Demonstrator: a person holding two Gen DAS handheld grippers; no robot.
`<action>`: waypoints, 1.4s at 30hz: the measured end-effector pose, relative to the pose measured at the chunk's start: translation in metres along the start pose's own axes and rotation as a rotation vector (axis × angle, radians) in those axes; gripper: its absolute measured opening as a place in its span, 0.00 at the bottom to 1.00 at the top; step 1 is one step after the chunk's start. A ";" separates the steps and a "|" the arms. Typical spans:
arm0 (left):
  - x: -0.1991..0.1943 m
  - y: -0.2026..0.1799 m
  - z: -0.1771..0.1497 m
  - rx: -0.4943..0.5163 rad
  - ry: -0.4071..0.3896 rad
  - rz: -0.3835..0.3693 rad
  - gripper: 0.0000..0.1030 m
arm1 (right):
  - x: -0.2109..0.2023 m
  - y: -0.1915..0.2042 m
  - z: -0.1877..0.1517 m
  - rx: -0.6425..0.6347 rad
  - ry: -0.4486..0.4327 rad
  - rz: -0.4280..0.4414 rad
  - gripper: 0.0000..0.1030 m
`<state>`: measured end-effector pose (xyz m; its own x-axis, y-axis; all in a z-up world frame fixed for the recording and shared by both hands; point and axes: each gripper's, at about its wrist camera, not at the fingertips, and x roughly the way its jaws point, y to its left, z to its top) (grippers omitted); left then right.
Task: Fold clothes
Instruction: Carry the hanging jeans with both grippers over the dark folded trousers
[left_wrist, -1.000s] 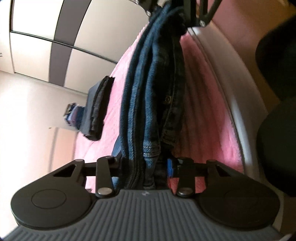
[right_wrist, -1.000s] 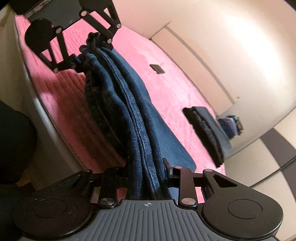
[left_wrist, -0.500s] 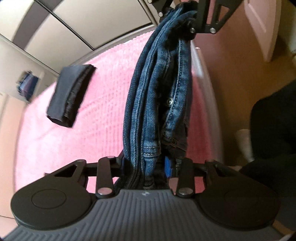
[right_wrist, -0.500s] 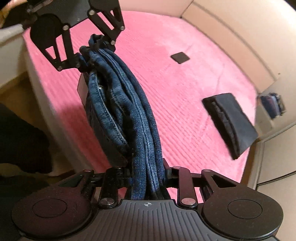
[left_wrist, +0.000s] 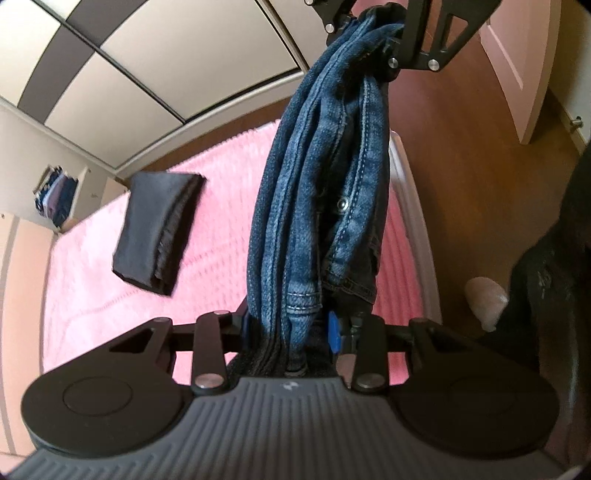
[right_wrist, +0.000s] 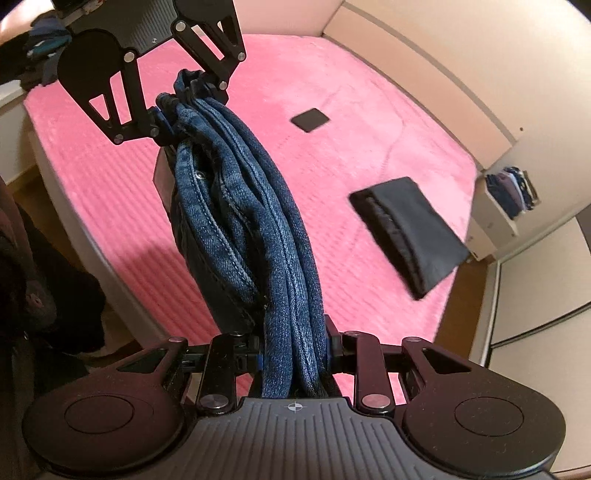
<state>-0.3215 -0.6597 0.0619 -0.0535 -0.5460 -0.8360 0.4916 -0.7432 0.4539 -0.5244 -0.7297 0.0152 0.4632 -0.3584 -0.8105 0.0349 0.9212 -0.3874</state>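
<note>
1. Two grippers pinch the folded jeans (left_wrist: 317, 192): left gripper (left_wrist: 291, 328) and right gripper (right_wrist: 293, 345), one at each end, above the pink bed (right_wrist: 369, 122).
2. One dark folded garment (right_wrist: 410, 236) already lies on that bed, well apart from the jeans.
3. Left, I judge: lay the jeans down there.

Jeans (left_wrist: 317, 206) now higher above bed (left_wrist: 110, 288)
</note>
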 end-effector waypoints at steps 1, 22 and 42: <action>0.003 0.004 0.003 0.000 -0.004 0.001 0.33 | 0.000 -0.006 0.000 -0.002 0.003 -0.004 0.25; 0.129 0.191 0.027 -0.044 -0.098 0.083 0.33 | 0.106 -0.200 0.072 -0.147 0.062 -0.076 0.25; 0.308 0.415 0.066 -0.109 0.012 0.553 0.33 | 0.318 -0.469 0.126 -0.337 -0.255 -0.322 0.26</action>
<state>-0.1916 -1.1614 0.0134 0.2476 -0.8378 -0.4866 0.5308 -0.3028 0.7915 -0.2824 -1.2567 -0.0055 0.6784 -0.5279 -0.5110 -0.0563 0.6561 -0.7525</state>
